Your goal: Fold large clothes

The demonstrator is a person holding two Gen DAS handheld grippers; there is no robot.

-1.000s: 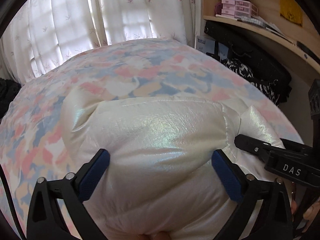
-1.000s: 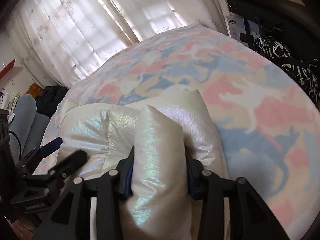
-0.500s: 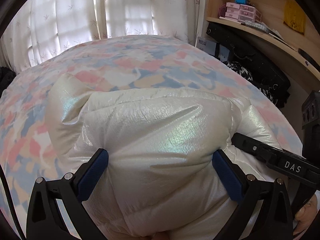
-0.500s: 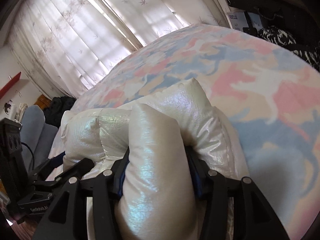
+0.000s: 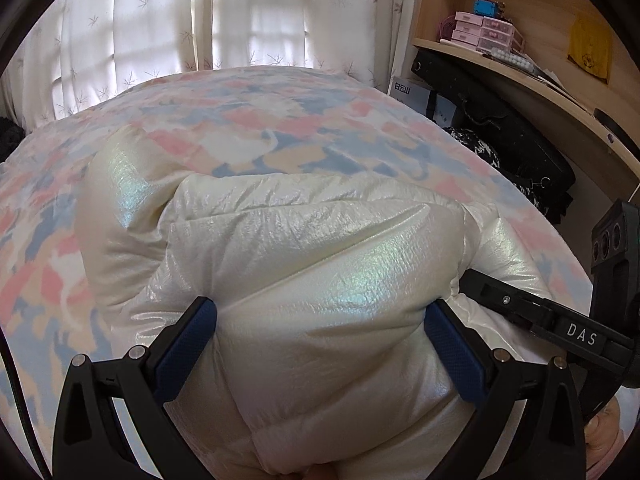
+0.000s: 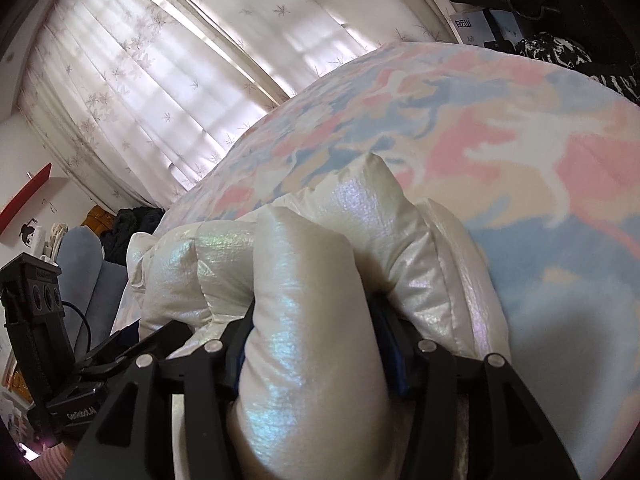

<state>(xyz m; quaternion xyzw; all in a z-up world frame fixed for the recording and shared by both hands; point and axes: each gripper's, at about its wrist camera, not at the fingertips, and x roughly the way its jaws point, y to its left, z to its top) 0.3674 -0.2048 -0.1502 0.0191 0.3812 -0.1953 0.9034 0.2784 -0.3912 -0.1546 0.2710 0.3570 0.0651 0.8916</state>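
Observation:
A shiny pearl-white puffer jacket point(image 5: 312, 248) lies bunched on the near part of the bed; it also fills the right wrist view point(image 6: 304, 280). My left gripper point(image 5: 320, 340) has its blue-padded fingers wide apart around a thick padded fold, pressed against both sides. My right gripper point(image 6: 312, 340) is shut on a narrower padded roll of the jacket at its right end. The right gripper shows in the left wrist view point(image 5: 560, 324), the left gripper in the right wrist view point(image 6: 80, 372).
The bed point(image 5: 280, 120) has a pink, blue and cream patterned cover. White curtains point(image 5: 168, 20) hang behind it. A wooden shelf point(image 5: 520, 68) with boxes and dark bags point(image 5: 520, 148) stands to the right. A grey-blue seat point(image 6: 80, 264) stands left.
Both grippers have lifted and pushed the held jacket folds forward over the rest of the jacket. The grips have not changed.

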